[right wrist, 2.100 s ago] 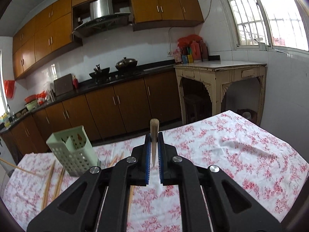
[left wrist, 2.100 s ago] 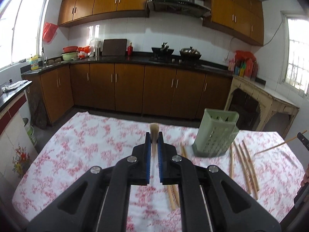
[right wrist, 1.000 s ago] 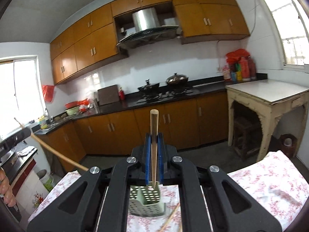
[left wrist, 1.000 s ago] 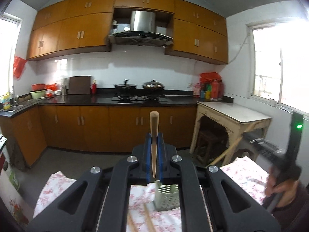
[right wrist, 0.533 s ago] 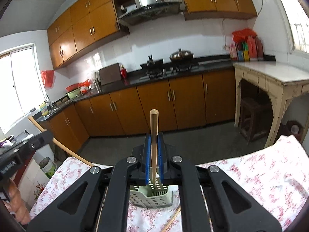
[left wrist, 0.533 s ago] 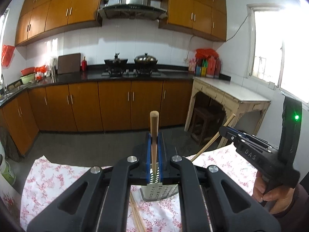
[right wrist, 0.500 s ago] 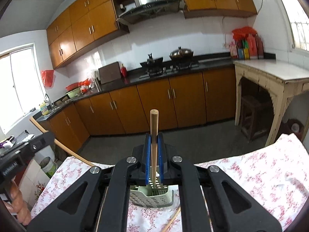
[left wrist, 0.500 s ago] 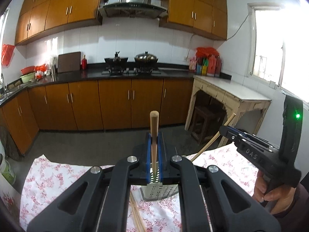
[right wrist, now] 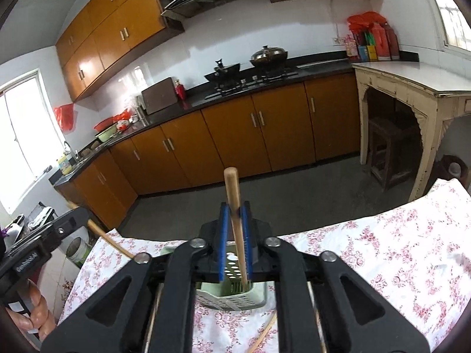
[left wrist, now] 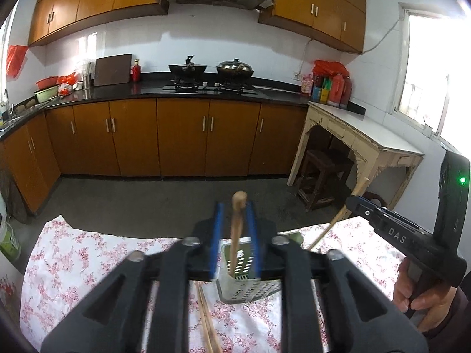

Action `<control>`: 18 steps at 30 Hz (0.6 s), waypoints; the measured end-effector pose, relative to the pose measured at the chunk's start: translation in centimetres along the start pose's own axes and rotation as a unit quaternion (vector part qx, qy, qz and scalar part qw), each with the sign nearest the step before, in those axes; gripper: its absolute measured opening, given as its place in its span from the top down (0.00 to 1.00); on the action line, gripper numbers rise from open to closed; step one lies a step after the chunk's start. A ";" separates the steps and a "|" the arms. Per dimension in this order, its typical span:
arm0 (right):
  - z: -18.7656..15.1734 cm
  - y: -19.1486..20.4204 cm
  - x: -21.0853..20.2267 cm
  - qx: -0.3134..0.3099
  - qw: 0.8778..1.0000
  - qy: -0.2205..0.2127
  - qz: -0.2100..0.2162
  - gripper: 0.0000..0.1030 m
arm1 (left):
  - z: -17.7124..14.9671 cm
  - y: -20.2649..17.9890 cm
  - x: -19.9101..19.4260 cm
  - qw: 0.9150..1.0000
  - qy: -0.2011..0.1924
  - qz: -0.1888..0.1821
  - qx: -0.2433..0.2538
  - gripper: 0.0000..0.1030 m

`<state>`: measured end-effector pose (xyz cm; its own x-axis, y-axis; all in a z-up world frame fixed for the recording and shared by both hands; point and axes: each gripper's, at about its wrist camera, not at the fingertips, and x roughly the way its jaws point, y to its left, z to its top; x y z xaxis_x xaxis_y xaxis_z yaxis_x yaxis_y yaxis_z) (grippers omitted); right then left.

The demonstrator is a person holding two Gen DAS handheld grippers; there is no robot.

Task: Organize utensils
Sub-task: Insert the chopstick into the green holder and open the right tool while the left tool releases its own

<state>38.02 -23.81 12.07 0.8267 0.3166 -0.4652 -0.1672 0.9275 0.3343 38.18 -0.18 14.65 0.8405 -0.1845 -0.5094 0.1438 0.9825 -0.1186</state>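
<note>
A pale green perforated utensil holder (left wrist: 241,288) stands on the flowered tablecloth (left wrist: 88,264). My left gripper (left wrist: 235,206) hovers over it with its jaws opening. A wooden chopstick (left wrist: 237,235) stands loose between the blue pads, its lower tip inside the holder. In the right wrist view my right gripper (right wrist: 234,206) is also over the holder (right wrist: 232,297), jaws opening. Its chopstick (right wrist: 235,220) leans on the right pad, with a gap on the left and its tip in the holder.
Loose chopsticks (left wrist: 206,317) lie on the cloth in front of the holder, with more (right wrist: 265,332) in the right wrist view. A hand (left wrist: 418,291) holds the right gripper's handle. A cream side table (left wrist: 368,138) and brown cabinets stand beyond the table's far edge.
Both grippers have come down over the holder. Their jaws have parted, and each chopstick, clamped upright before, now stands loose with its tip in the holder.
</note>
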 end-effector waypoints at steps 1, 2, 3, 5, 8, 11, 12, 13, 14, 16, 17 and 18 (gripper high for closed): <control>0.0 -0.1 -0.1 0.002 1.000 -0.001 0.000 0.77 | 0.0 0.2 -0.2 1.000 -0.003 0.004 0.000 0.74; 0.0 -0.2 -0.5 0.005 1.000 -0.004 -0.002 0.70 | 0.1 0.4 -0.3 1.000 -0.004 0.006 0.000 0.74; 0.0 -0.3 -0.6 0.005 1.000 -0.006 -0.003 0.67 | 0.1 0.7 -0.5 1.000 -0.004 0.007 -0.004 0.73; 0.2 -0.2 -1.0 0.004 1.000 -0.012 -0.006 0.66 | 0.2 1.1 -0.6 1.000 -0.006 0.010 -0.010 0.71; 0.5 -0.1 -1.6 0.002 1.000 -0.022 -0.012 0.62 | 0.2 1.6 -1.3 1.000 -0.009 0.015 -0.016 0.69; 0.6 -0.2 -2.6 -0.001 0.999 -0.034 -0.020 0.62 | 0.1 2.1 -2.4 0.999 -0.015 0.022 -0.020 0.68; 0.7 -0.2 -2.9 0.000 0.999 -0.037 -0.022 0.62 | 0.2 2.1 -2.7 0.999 -0.017 0.023 -0.022 0.67; 0.8 -0.4 -3.5 0.002 0.999 -0.041 -0.023 0.62 | 0.2 2.3 -3.3 0.999 -0.019 0.024 -0.024 0.67; 0.8 -0.6 -3.9 0.004 0.999 -0.044 -0.023 0.61 | 0.1 2.5 -3.9 0.999 -0.023 0.026 -0.026 0.66; 0.7 -0.9 -5.0 0.005 0.998 -0.052 -0.029 0.60 | 0.0 2.8 -5.1 0.999 -0.031 0.030 -0.030 0.65; 0.6 -1.1 -5.5 0.006 0.998 -0.056 -0.032 0.60 | -0.2 3.1 -5.8 0.998 -0.035 0.032 -0.032 0.64; 0.5 -1.4 -6.1 0.008 0.998 -0.059 -0.033 0.59 | -0.5 3.4 -6.5 0.998 -0.039 0.033 -0.034 0.63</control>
<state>33.48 -27.19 14.86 0.8934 0.2277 -0.3872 -0.1022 0.9424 0.3184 32.95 4.33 17.12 0.8857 -0.1139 -0.4501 0.0526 0.9878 -0.1466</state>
